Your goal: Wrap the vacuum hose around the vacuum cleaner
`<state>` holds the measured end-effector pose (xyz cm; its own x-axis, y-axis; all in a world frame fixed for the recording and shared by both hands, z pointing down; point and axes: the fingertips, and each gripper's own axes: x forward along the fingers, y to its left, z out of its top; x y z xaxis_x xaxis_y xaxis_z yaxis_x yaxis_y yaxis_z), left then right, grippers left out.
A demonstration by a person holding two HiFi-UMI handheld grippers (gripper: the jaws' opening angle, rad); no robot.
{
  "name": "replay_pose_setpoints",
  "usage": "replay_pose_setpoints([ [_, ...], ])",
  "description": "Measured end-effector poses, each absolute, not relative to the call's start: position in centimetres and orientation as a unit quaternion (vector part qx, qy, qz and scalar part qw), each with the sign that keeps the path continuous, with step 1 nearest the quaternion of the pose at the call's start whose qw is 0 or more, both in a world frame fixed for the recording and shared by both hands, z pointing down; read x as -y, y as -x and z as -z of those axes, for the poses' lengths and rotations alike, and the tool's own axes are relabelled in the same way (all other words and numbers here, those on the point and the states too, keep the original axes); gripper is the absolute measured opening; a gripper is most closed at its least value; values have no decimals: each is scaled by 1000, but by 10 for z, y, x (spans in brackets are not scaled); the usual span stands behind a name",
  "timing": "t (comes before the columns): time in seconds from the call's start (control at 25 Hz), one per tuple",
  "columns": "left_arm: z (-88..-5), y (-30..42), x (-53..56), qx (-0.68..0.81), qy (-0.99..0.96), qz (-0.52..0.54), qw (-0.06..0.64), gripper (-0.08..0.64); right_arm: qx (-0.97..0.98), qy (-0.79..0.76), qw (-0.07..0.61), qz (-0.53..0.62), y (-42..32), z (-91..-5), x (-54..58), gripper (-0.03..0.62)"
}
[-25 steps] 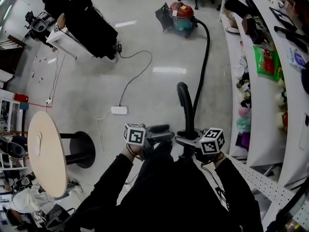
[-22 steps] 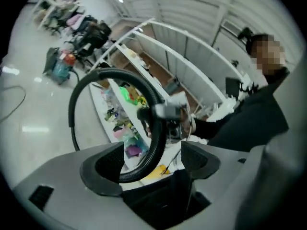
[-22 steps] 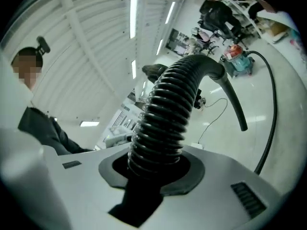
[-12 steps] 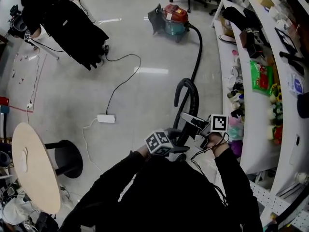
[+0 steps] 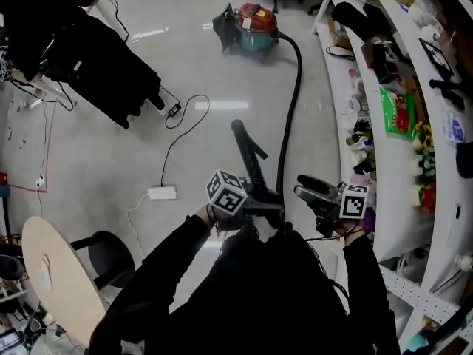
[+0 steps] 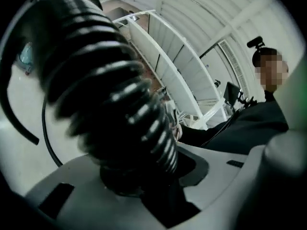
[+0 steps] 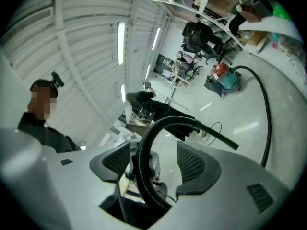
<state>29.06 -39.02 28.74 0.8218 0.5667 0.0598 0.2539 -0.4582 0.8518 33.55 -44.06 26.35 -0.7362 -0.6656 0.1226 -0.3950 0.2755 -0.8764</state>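
the pale, glossy floor (image 5: 222,124) takes up most of the head view, with long white shelves (image 5: 399,168) of small goods curving down the right side. the vacuum cleaner (image 5: 255,24), a squat round canister with a red top and a teal drum, stands on the floor at the far end, well apart from the person and straight ahead of both hands.

the hose (image 5: 294,102) is black, ribbed and bendy. it leaves the canister's right side and runs in one long, nearly straight line back towards the person, so its long axis points from the machine to the hands. near the hands it loops round, and its smooth stiff end pokes away up and to the left. none of it lies around the canister yet.

the left tongs (image 5: 270,204) have just been closing and now clamp the ribbed hose, which fills the gap between their grey jaws. the right tongs (image 5: 304,188), just beside them, have just been opening. their jaws stand apart with the hose running loose between the dimpled pads, not pressed.

i judge the left hand carries the hose, and the slack must be walked or gathered towards the canister.
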Motion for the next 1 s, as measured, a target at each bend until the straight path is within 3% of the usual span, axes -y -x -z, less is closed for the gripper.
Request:
replay_pose_setpoints([
  [0.28, -260, -308, 466, -265, -763, -112, 578, 164, -889, 230, -182, 351, -284, -323, 381, 314],
  [0.48, -245, -353, 510, -255, -734, -74, 625, 164, -923, 131, -261, 249, -266, -342, 401, 313],
  [0.52, -241, -364, 523, -239, -733, -63, 633, 164, -927, 132, -257, 240, -269, -341, 411, 294],
  [0.56, -239, -376, 536, -216, -734, -52, 641, 166, -929, 137, -244, 243, -275, -338, 423, 207],
  [0.6, -238, -389, 549, -190, -737, -43, 648, 166, -930, 141, -221, 256, -282, -331, 434, 160],
  [0.64, -238, -401, 561, -164, -740, -36, 651, 173, -931, 142, -189, 277, -291, -323, 443, 153],
  [0.72, -242, -424, 580, -122, -745, -30, 656, 299, -928, 141, -116, 324, -314, -305, 462, 149],
  [0.76, -247, -431, 588, -103, -743, -24, 661, 329, -924, 141, -83, 346, -327, -299, 472, 149],
  [0.92, -280, -414, 608, -35, -716, 14, 697, 356, -903, 136, 9, 407, -378, -285, 508, 149],
  [1.0, -302, -395, 593, -9, -742, -30, 669, 356, -891, 137, 44, 430, -397, -279, 528, 149],
])
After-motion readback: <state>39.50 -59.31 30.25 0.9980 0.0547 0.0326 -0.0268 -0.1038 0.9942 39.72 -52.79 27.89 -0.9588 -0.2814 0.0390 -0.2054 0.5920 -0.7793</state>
